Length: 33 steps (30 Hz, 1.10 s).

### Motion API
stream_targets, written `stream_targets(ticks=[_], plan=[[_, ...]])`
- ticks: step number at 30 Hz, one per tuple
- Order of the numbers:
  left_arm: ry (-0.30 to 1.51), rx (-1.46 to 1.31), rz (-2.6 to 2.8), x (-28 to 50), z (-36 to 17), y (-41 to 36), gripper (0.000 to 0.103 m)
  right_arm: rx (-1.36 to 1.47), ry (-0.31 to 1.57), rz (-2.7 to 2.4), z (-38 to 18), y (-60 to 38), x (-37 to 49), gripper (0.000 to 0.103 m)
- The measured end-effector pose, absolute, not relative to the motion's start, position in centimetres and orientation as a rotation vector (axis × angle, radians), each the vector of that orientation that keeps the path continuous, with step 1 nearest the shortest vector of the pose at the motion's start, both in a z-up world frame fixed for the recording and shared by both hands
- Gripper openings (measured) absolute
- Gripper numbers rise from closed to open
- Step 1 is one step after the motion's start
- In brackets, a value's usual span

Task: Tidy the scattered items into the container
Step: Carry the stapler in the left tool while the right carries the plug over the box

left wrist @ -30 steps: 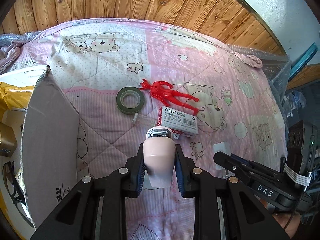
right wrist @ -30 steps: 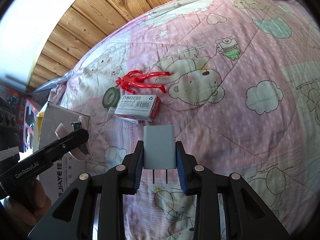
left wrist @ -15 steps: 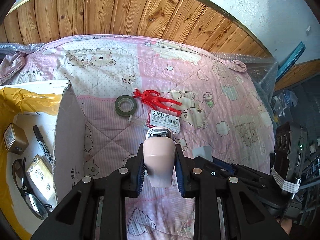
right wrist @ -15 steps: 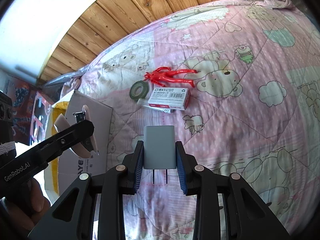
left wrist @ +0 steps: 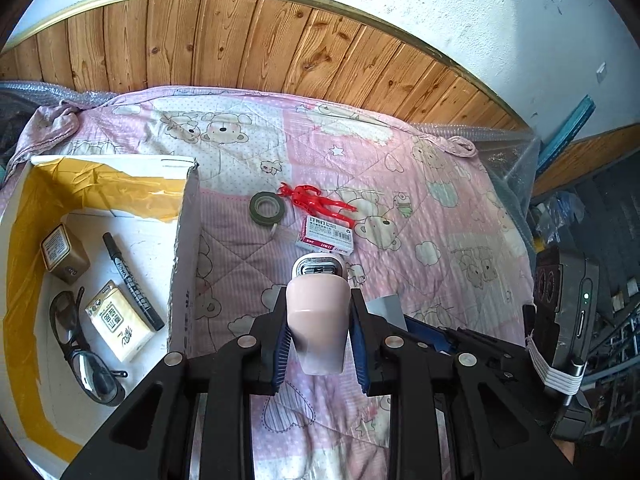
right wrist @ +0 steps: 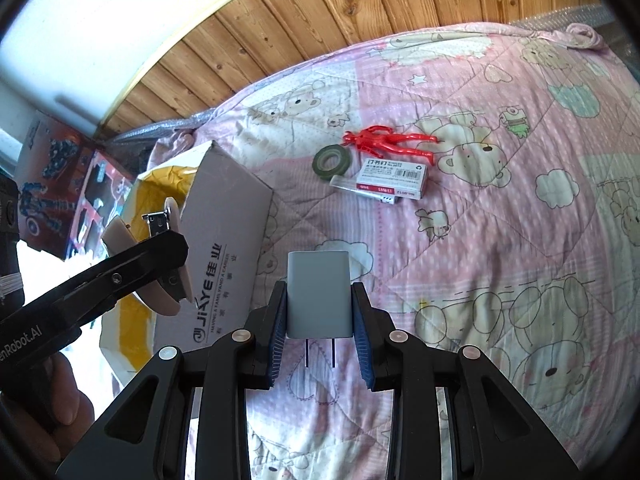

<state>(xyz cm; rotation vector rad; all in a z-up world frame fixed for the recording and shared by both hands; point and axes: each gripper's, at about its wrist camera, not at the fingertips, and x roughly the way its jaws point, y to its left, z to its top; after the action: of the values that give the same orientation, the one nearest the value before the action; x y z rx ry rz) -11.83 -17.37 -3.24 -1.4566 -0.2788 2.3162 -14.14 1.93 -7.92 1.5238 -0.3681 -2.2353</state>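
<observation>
My left gripper (left wrist: 319, 312) is shut on a pale pink stapler (left wrist: 318, 320), held above the quilt just right of the open cardboard box (left wrist: 188, 216). My right gripper (right wrist: 320, 316) is shut on a grey plug charger (right wrist: 319, 294), its two prongs pointing back toward me. Out on the quilt lie a red toy figure (left wrist: 316, 203), a dark green tape roll (left wrist: 267, 208) and a white and red staple box (left wrist: 325, 233). In the right wrist view the left gripper (right wrist: 168, 256) with the stapler hangs beside the box wall (right wrist: 228, 240).
Inside the box lie a gold tin (left wrist: 64, 252), a black marker (left wrist: 132, 280), a tissue pack (left wrist: 118, 320) and glasses (left wrist: 84, 356). A wooden headboard (left wrist: 240, 48) runs behind the bed. Clutter and a blue board (left wrist: 564, 132) stand off the bed's right side.
Both grippers have risen and drawn back from the items on the quilt, which now look smaller. The left view has swung so the box's inside shows. Both grips are unchanged.
</observation>
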Motion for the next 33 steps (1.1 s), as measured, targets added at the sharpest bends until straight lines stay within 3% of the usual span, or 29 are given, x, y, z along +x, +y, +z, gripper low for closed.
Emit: stream_targets(ticks=[33], plan=[[-0.488,-1.344,2.435,-0.4,1.3,-29.3,0.028,1.362,-0.083,-2.187,-0.5,-7.0,-3.9,0.032]])
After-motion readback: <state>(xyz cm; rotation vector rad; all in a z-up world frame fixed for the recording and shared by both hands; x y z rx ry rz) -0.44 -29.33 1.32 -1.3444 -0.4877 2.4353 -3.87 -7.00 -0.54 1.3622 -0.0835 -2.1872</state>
